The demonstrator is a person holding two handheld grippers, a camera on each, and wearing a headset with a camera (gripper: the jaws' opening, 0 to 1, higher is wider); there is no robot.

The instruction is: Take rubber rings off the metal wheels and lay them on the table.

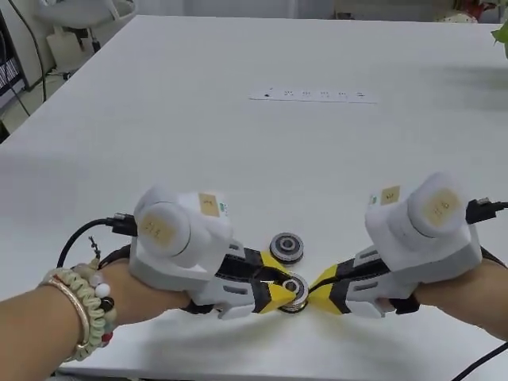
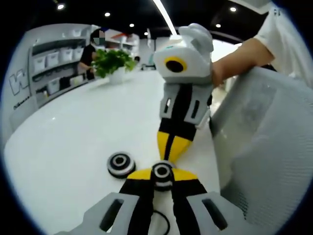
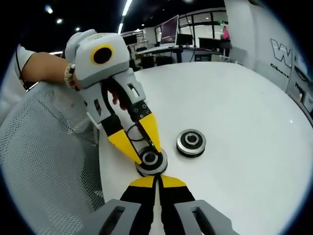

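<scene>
**Both tongs meet on one wheel**

My left tongs clamp the small round silver metal wheel. My right tongs, jaws narrow, touch its rim from the opposite side. A second, black-rimmed wheel lies just beyond it. The big wall letter "W" is legible; smaller print isn't. The broad white table stretches beyond that wheel, with its near edge close behind.

Table: near wheel sat at the front edge between the left gripper's jaws, right gripper touching its right side. Far wheel lay just behind. Socket strip lay well behind, mid-table.
</scene>
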